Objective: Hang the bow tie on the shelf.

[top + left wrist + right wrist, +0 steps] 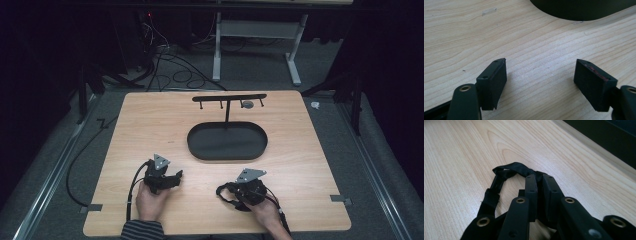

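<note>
The strap (510, 170) is a black band of woven fabric with a black plastic buckle on it. It lies on the table (150, 125) in a loose loop near the front edge, right of the middle, and well short of the right edge. In the high view the strap (226, 194) curls out to the left of the right gripper (239, 192). One end is pinched between that gripper's closed jaws, and the rest arches flat over the wood.
</note>
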`<action>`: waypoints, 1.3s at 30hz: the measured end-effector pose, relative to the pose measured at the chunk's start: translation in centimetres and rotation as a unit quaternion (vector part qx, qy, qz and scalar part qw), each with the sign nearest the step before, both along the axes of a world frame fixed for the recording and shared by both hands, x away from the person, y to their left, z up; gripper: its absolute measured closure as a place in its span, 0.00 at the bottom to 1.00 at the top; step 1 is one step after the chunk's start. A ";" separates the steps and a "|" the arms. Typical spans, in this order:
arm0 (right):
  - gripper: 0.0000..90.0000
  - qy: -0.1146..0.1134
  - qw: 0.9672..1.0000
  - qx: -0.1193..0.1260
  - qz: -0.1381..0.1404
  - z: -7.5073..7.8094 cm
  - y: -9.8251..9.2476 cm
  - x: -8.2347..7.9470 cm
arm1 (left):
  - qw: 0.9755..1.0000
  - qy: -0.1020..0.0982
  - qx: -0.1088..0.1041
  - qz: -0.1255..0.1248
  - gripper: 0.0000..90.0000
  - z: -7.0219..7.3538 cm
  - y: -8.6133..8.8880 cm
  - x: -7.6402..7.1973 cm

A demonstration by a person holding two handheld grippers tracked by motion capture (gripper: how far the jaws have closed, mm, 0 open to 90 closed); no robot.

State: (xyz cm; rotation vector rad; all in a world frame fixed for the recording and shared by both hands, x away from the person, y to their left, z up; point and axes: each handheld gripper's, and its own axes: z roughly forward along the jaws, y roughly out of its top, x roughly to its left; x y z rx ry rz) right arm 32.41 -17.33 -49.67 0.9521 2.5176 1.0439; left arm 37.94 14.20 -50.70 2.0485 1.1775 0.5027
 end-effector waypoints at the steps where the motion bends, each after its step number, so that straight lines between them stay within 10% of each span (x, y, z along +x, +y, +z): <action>1: 0.94 0.000 1.000 0.001 -0.001 0.1 -0.1 0.0 | 1.000 0.000 0.000 0.000 0.30 0.0 0.0 0.0; 39: 0.95 -0.068 0.993 0.074 -0.060 6.2 -5.1 0.0 | 1.000 0.000 0.000 0.000 0.30 0.0 0.0 0.0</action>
